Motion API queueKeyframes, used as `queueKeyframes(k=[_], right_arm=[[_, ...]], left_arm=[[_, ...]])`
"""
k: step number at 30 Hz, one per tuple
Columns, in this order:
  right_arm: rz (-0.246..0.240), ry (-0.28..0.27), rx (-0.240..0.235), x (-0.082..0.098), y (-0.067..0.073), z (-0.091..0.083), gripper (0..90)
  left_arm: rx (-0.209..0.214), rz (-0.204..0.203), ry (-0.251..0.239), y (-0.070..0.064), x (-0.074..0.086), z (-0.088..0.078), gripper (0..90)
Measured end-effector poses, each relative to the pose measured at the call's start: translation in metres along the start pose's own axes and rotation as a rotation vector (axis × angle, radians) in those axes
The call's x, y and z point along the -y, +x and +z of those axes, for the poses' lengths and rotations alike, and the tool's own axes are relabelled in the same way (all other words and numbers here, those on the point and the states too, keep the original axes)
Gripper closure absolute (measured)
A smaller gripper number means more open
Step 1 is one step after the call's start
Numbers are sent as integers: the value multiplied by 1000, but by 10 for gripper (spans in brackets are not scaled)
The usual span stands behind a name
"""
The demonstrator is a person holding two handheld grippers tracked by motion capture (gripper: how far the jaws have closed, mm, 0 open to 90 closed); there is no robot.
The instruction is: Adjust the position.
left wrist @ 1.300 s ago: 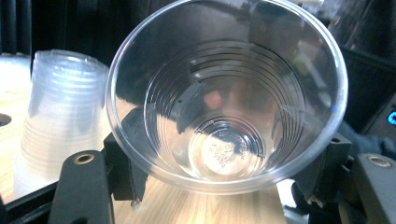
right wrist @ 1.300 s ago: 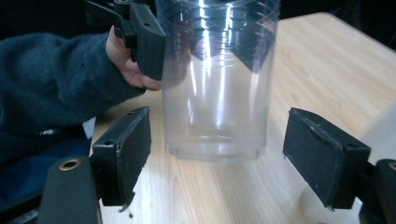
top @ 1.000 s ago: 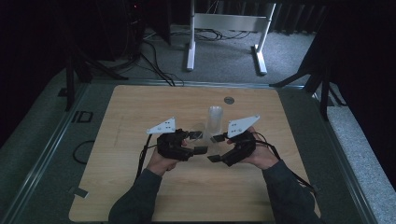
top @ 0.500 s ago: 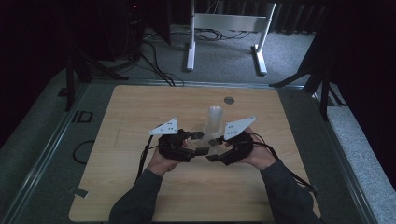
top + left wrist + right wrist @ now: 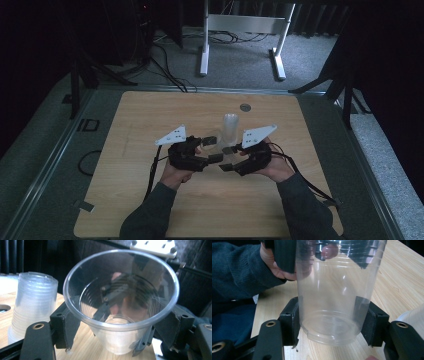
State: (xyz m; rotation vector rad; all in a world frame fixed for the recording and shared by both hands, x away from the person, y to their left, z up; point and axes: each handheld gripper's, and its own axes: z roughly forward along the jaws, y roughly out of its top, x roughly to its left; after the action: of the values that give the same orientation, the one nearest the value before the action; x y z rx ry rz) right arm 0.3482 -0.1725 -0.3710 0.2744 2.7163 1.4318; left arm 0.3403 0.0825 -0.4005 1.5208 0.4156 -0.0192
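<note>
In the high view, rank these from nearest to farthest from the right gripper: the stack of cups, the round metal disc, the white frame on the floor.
1. Stack of cups: just beyond the right gripper.
2. Round metal disc: near the table's far edge.
3. White frame: on the floor beyond the table.

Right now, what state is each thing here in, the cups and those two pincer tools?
Clear cup: empty, between both grippers.
Right gripper: shut on the clear cup near its base.
Left gripper: jaws have just been opening, either side of the cup below its rim.
Stack of cups: nested, standing on the table.
</note>
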Motion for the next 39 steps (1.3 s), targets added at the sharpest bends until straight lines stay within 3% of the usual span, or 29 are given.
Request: queueKeyframes(k=[3,19,29,39], right_arm=[[13,-23,-5,1,0,1,410],[33,-72,-30,3,1,7,410],[35,-78,-26,4,1,7,406],[29,-64,4,4,2,6,298]], left_arm=[[-4,-11,-32,0,0,-1,257],[2,-32,-103,-1,0,-1,268],[-12,-11,-94,-2,-1,-1,287],[-58,17,-80,-3,-4,-5,291]])
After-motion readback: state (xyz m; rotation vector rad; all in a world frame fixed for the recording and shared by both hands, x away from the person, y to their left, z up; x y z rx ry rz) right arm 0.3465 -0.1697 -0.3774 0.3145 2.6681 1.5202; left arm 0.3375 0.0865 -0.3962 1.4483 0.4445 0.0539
